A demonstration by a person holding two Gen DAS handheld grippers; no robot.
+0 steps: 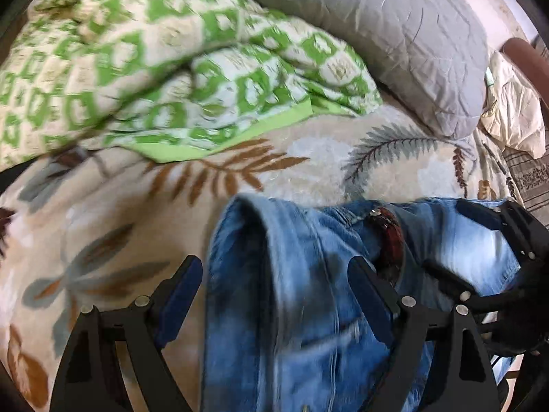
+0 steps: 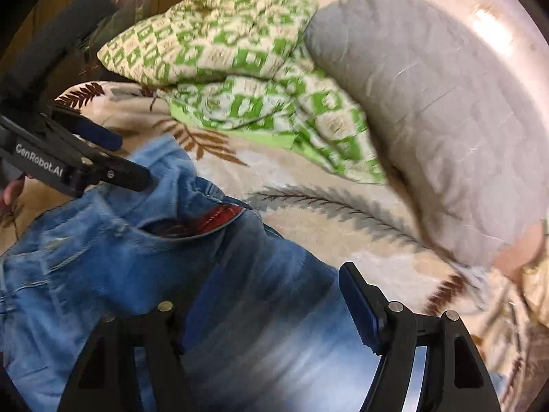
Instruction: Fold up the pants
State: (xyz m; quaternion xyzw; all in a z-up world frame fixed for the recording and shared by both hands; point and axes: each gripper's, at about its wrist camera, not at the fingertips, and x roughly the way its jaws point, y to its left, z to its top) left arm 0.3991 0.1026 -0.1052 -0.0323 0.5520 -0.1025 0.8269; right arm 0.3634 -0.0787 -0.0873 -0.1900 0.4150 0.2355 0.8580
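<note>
Blue jeans (image 1: 291, 292) lie bunched on the leaf-patterned bed cover (image 1: 240, 171), with a red checked lining (image 1: 391, 237) showing at the waist. My left gripper (image 1: 276, 274) hangs open over them. Its left finger is beside the denim's edge and its right finger is over the cloth. In the right wrist view the jeans (image 2: 137, 257) fill the lower left, and my right gripper (image 2: 278, 298) stands open above them with denim under both fingers. Each gripper shows in the other's view: the right gripper (image 1: 480, 240) and the left gripper (image 2: 127, 158) are both at the waistband. No pad visibly pinches cloth.
A green-and-white patterned quilt (image 2: 223, 51) is heaped at the back of the bed. A grey pillow (image 2: 429, 103) lies to its right. Cream cloth (image 1: 514, 113) sits at the far right edge. Dark wooden furniture (image 2: 51, 34) stands beyond the bed on the left.
</note>
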